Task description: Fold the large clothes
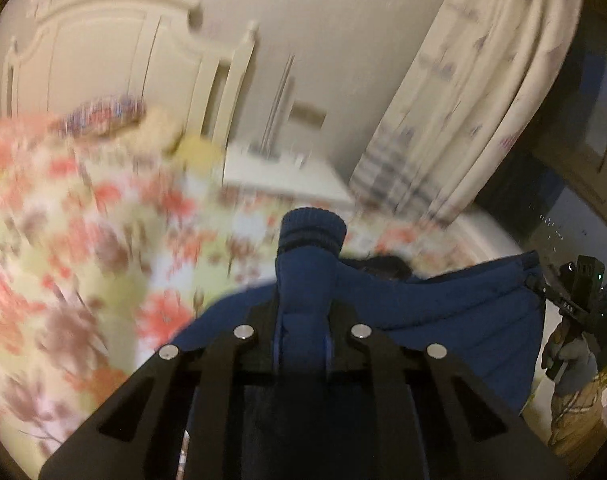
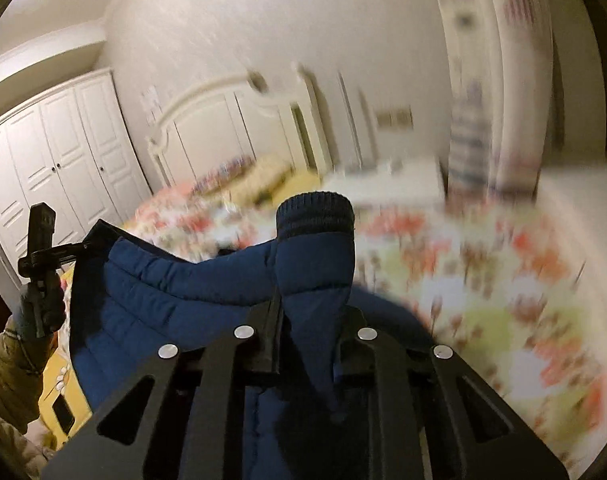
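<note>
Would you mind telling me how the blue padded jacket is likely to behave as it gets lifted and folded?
Probably floppy: the jacket sags between the left gripper and the right gripper, each pinching a sleeve. Its quilted padding looks puffy, so folds may spring back open. The shell looks smooth, so it could slide on the bedspread.

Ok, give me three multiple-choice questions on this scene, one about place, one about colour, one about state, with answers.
1. Where does the navy quilted puffer jacket hang?
A. above the floral bedspread
B. inside the white wardrobe
C. on a chair

2. What colour are the jacket's ribbed knit cuffs?
A. red
B. navy
C. white

3. How is the left gripper?
A. open, empty
B. shut on a sleeve
C. out of view

Answers: A, the floral cover spreads beneath it; B, the cuffs match the jacket; B, its jaws pinch the sleeve, as the right gripper does.
</note>
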The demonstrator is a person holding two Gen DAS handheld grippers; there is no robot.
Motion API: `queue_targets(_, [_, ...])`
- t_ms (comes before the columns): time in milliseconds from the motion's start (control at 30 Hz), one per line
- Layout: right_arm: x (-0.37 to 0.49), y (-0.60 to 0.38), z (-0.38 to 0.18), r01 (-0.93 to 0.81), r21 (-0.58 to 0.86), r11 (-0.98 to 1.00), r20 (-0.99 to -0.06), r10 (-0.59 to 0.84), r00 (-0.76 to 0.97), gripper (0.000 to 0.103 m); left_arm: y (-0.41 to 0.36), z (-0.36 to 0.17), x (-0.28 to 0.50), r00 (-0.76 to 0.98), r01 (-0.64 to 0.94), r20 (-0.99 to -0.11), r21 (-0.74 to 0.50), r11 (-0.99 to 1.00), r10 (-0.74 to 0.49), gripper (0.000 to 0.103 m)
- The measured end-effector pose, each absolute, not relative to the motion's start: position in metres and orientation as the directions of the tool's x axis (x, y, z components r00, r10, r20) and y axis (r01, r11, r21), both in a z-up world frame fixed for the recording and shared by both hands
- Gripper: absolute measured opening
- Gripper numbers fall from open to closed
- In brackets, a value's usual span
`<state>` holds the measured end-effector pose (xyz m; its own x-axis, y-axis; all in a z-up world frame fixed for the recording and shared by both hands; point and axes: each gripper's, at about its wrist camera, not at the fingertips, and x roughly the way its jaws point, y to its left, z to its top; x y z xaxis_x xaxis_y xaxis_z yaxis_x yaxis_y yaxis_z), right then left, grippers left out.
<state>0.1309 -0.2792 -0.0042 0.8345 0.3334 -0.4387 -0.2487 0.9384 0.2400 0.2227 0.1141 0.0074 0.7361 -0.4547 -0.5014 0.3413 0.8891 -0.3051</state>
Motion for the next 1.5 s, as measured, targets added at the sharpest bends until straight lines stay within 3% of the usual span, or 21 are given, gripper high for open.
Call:
queue_targets(133, [0.147,-0.290,0.048,-0.205,0.230,0.951,-0.385,0.282,0.879,0.017,0.104,0.060,0.239,0.793,0.312,-0.465,-0.243,0.918,-0.393,0.015])
queue_targets(233, [0.187,-0.300,0.049,-0.139,0.273,0.952,-0.428,0.250,0.868,0.017,0.097,0.058,0.278,0.790,0.247,-0.512,-0.239,0.939,-0.338,0.016])
queue_targets(367, [0.241,-0.297,-0.011,-0.046,0.271,0.961,-0.583,0.203,0.786,0.017,0.087,-0.005,0.332,0.714,0.165,-0.640,-0.240,0.957,-0.284,0.016])
queue_targets(467, [0.260,-0.296,-0.080,0.026,0.272,0.962,-0.697,0.178,0.694,0.017,0.077,-0.073,0.351,0.659,0.115,-0.727,-0.156,0.981,-0.193,0.017])
queue_targets(533, [0.264,-0.300,-0.116,0.052,0.318,0.947,-0.729,0.209,0.652,0.019,0.075,-0.110,0.358,0.606,0.097,-0.777,-0.138,0.986,-0.169,0.023])
queue_targets(600, [0.263,-0.309,-0.125,0.060,0.386,0.921,-0.707,0.254,0.660,0.019,0.082,-0.114,0.360,0.606,0.078,-0.775,-0.167,0.983,-0.180,0.026])
queue_targets(633, [0.264,-0.311,-0.125,0.058,0.397,0.916,-0.705,0.264,0.658,0.021,0.083,-0.112,0.360,0.610,0.072,-0.773,-0.161,0.984,-0.171,0.032])
queue_targets(733, [0.265,-0.310,-0.121,0.056,0.370,0.927,-0.726,0.251,0.640,0.035,0.083,-0.107,0.358,0.621,0.026,-0.778,-0.103,0.994,-0.096,0.056])
queue_targets(800, [0.261,-0.310,-0.111,0.080,0.346,0.935,-0.727,0.213,0.653,0.056,0.087,-0.097,0.352,0.661,-0.022,-0.749,-0.080,0.997,-0.045,0.069])
queue_targets(867, [0.247,-0.306,-0.085,0.107,0.311,0.945,-0.684,0.144,0.716,0.069,0.091,-0.074,0.336,0.741,-0.105,-0.670,-0.037,0.994,0.053,0.078])
queue_targets(967, [0.239,-0.283,-0.049,0.048,0.242,0.969,-0.615,0.115,0.780,0.069,0.082,-0.036,0.316,0.827,-0.100,-0.558,-0.041,0.994,0.060,0.090])
queue_targets(1133, [0.247,-0.178,-0.012,-0.167,-0.017,0.986,-0.535,0.133,0.834,0.069,0.013,0.000,0.312,0.851,0.040,-0.524,0.027,0.999,-0.020,0.101])
queue_targets(1300, [0.284,-0.108,-0.034,-0.269,-0.077,0.960,-0.633,0.161,0.757,0.061,-0.036,-0.027,0.335,0.782,0.099,-0.623,0.098,0.990,-0.017,0.101])
queue_targets(1500, [0.321,-0.082,-0.102,-0.280,-0.153,0.948,-0.770,0.063,0.635,0.061,-0.067,-0.096,0.359,0.682,0.167,-0.731,0.193,0.967,0.028,0.101])
